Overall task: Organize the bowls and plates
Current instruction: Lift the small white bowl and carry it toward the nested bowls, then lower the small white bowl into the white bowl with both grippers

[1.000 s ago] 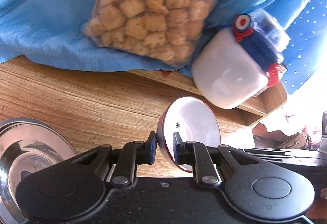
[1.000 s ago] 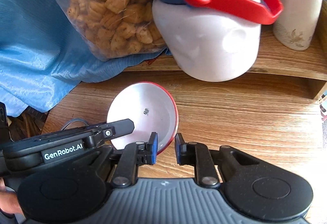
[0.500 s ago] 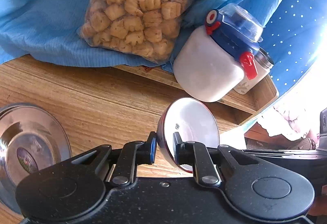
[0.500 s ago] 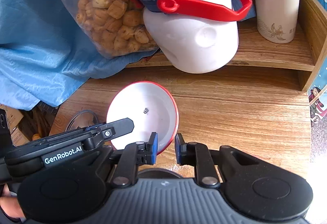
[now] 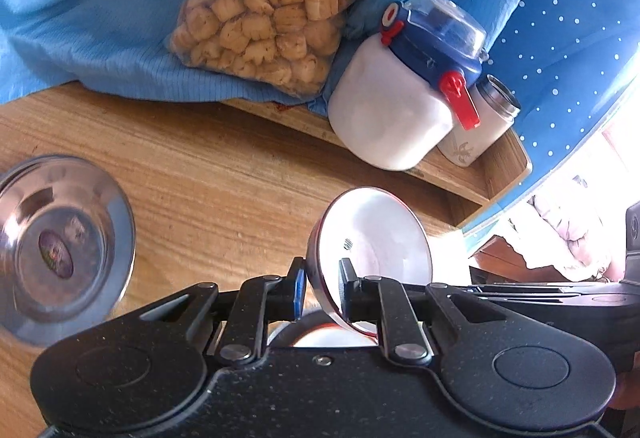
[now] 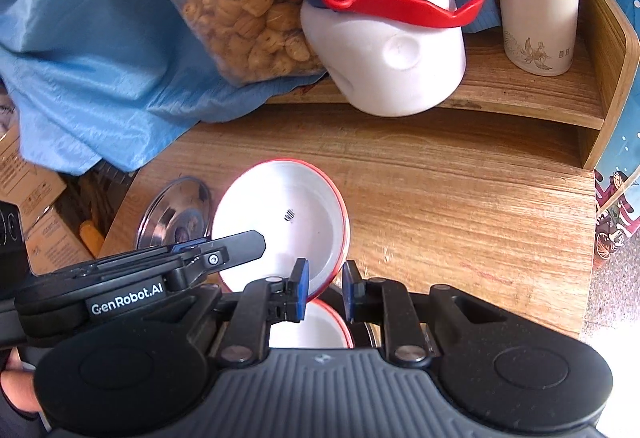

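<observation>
My left gripper (image 5: 322, 288) is shut on the rim of a white bowl with a red rim (image 5: 380, 238) and holds it tilted above the wooden table. The same bowl (image 6: 280, 222) shows in the right wrist view. My right gripper (image 6: 325, 288) straddles the bowl's near rim with a small gap between pad and rim. A second red-rimmed white bowl (image 6: 310, 332) sits below, with a steel rim beside it. A steel plate (image 5: 60, 246) lies on the table to the left; it also shows in the right wrist view (image 6: 174, 214).
A raised wooden shelf (image 6: 520, 94) at the back holds a white jug with blue lid and red handle (image 6: 384, 50) and a white flask (image 6: 536, 6). A bag of biscuits (image 5: 264, 6) lies on blue cloth (image 5: 80, 18). Cardboard boxes (image 6: 36, 198) stand off the table's left edge.
Both grippers have risen and pulled back with the bowl, so more of the table shows. The second bowl has come into view below, and the steel plate in the right wrist view.
</observation>
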The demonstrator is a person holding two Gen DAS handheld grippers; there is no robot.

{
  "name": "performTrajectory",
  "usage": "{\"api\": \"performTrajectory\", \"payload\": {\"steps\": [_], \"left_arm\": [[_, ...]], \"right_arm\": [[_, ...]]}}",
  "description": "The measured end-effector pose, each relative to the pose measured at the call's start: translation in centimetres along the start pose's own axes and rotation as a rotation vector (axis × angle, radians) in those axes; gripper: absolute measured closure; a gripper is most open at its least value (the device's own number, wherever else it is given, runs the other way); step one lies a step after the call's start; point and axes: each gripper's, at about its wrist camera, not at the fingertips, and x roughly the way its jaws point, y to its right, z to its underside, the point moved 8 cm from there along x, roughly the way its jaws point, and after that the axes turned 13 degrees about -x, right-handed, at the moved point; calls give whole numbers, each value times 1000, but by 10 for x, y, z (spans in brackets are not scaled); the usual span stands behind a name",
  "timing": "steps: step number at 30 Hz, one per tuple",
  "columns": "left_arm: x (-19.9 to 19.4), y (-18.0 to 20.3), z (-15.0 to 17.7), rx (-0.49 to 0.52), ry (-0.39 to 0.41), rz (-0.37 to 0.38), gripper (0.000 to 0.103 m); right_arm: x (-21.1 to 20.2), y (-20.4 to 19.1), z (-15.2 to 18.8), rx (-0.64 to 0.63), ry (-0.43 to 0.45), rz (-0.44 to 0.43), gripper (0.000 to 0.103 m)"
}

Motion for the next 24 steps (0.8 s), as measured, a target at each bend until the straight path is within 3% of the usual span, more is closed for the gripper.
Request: {"api": "performTrajectory", "payload": {"steps": [16,24], "left_arm": [[-12,-5,54,-28,-79,-54,86],[-16,-14,66,-55,-92,-86,86]], "right_arm": [[-13,-1,36,-1,-91,-88,82],[-11,-6,43,-10,-128,-111,82]]}}
